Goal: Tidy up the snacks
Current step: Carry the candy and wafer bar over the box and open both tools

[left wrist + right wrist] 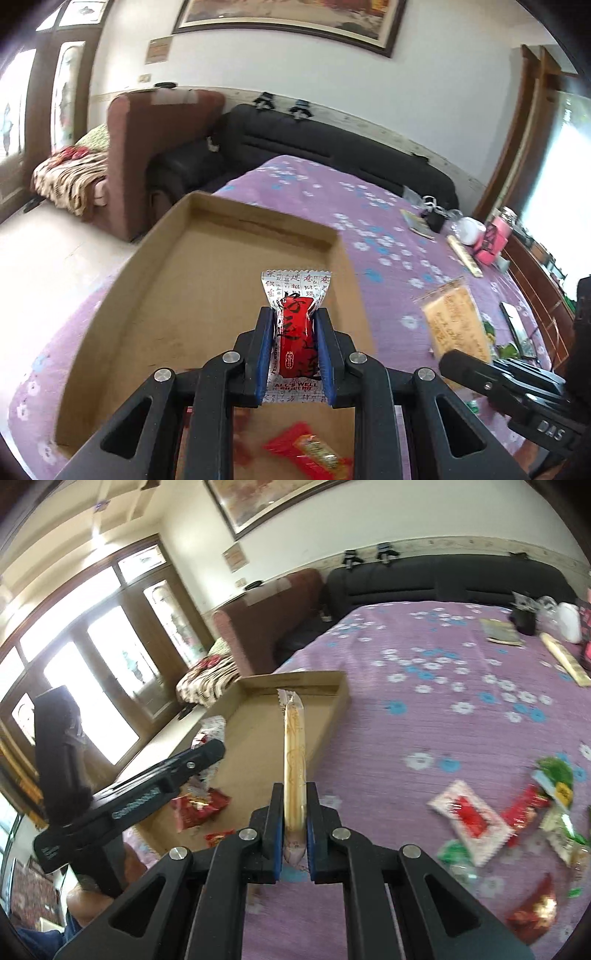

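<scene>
My left gripper (294, 314) is shut on a red and white wrapped candy (295, 332) and holds it above the shallow cardboard box (110, 317). A red snack packet (310, 448) lies in the box below it. My right gripper (294, 786) is shut on a flat pale yellow snack packet (294, 753), held edge-on over the purple floral cloth (424, 709), just right of the box (332, 705). The same packet (454, 321) and the right gripper (491, 384) show in the left wrist view. The left gripper (207, 755) shows at the left of the right wrist view, over the box.
Several loose snack packets (476, 823) lie on the cloth at the right. A book (504, 631), a long pale box (565, 661) and a white object (569, 622) sit at the far right. A black sofa (332, 147) and a brown armchair (147, 147) stand beyond the table.
</scene>
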Demonstrator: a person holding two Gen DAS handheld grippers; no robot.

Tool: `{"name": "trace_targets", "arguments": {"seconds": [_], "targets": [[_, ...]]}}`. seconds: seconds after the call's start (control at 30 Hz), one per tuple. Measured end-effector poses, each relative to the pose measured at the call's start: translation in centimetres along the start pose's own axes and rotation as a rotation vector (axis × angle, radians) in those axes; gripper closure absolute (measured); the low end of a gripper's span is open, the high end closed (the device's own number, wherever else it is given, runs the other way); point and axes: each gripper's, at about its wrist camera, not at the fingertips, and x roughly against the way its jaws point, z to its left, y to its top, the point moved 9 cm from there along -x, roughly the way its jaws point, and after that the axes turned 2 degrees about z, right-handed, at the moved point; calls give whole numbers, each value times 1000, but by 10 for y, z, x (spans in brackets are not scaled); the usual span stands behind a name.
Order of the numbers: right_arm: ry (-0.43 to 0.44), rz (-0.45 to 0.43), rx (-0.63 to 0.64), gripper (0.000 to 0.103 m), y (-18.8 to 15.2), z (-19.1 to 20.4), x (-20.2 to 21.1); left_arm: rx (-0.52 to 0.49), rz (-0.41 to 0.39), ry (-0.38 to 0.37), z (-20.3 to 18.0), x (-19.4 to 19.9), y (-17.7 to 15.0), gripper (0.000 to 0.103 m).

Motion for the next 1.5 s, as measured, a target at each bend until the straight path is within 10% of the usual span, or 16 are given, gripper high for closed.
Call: {"name": "trace_targets", "arguments": {"seconds": [0.43,1.5], "targets": [[38,60,104,94,-13,54,-52,56,29,34,32,-13,-6,79],[94,112,18,93,-34,40,-65,10,26,56,25,-14,-6,79]]}}
